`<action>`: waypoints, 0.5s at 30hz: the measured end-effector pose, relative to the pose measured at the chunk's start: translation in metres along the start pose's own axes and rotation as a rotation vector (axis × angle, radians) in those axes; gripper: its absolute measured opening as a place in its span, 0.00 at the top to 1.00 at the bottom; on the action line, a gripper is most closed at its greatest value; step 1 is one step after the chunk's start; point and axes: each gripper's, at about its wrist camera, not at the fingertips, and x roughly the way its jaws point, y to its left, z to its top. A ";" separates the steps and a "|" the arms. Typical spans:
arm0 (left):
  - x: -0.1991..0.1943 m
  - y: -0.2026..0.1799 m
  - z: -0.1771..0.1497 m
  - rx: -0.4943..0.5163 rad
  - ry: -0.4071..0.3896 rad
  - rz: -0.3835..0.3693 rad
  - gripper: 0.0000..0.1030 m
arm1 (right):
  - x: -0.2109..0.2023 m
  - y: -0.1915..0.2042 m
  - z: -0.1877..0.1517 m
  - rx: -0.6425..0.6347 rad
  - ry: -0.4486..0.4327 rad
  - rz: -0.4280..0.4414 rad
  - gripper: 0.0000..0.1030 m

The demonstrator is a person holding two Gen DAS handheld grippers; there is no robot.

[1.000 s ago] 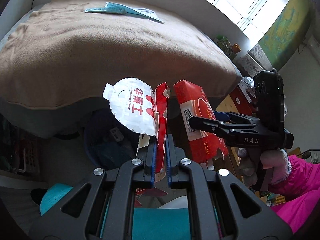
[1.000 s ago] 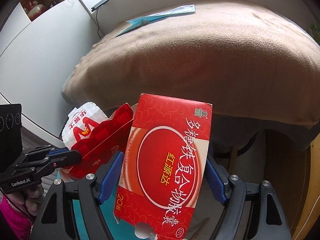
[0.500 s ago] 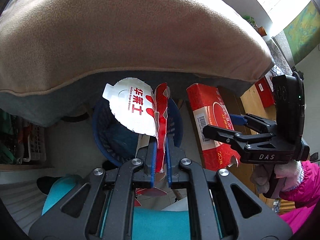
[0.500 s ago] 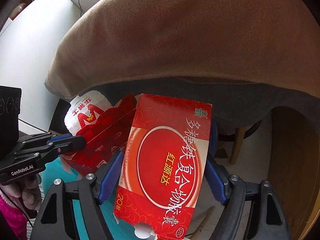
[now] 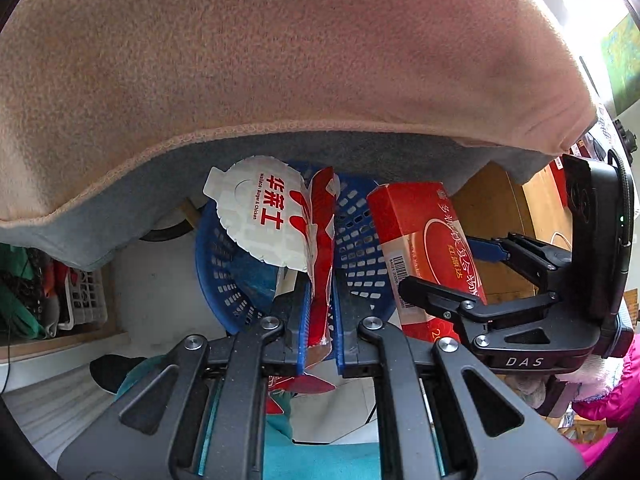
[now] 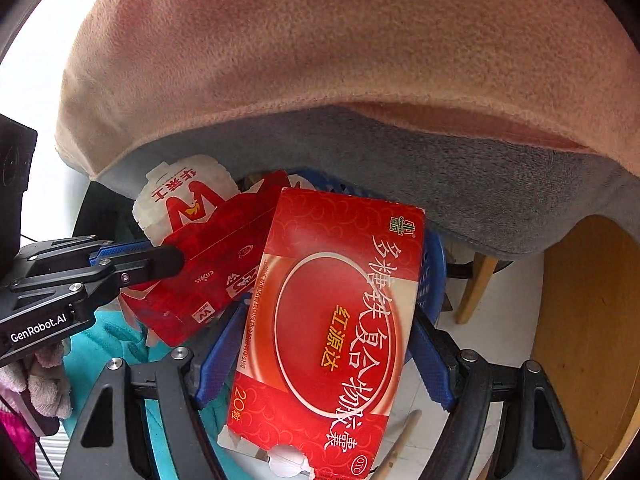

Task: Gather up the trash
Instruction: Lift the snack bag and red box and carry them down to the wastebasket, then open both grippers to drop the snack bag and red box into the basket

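Left tongs (image 5: 320,280) pinching flattened burger carton (image 5: 276,216); right tongs (image 6: 324,344) clamping red medicine box (image 6: 332,320); blue basket (image 5: 360,240) at twelve o'clock.

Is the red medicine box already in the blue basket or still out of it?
Out. The right gripper grips the red medicine box by its sides, above the blue basket.

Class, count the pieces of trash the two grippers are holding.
2. A red-and-white carton is in the left gripper; a red box is in the right gripper. The basket below may hide more.
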 end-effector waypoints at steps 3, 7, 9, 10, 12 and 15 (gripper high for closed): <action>0.004 0.001 0.002 -0.019 -0.004 0.001 0.94 | 0.005 0.002 0.004 0.001 -0.003 -0.009 0.21; 0.010 0.005 0.007 -0.030 -0.012 0.004 0.93 | 0.008 0.003 0.002 -0.005 -0.007 -0.023 0.21; 0.011 0.006 0.009 -0.028 -0.017 0.013 0.91 | 0.010 0.002 0.004 0.001 -0.004 -0.027 0.19; 0.012 0.005 0.008 -0.027 -0.020 0.019 0.87 | 0.012 0.004 0.004 0.006 -0.003 -0.030 0.19; 0.013 0.007 0.009 -0.030 -0.029 0.025 0.76 | 0.012 0.013 0.005 0.017 -0.003 -0.036 0.19; 0.015 0.011 0.010 -0.047 -0.032 0.030 0.64 | 0.019 0.016 0.008 0.018 0.002 -0.043 0.19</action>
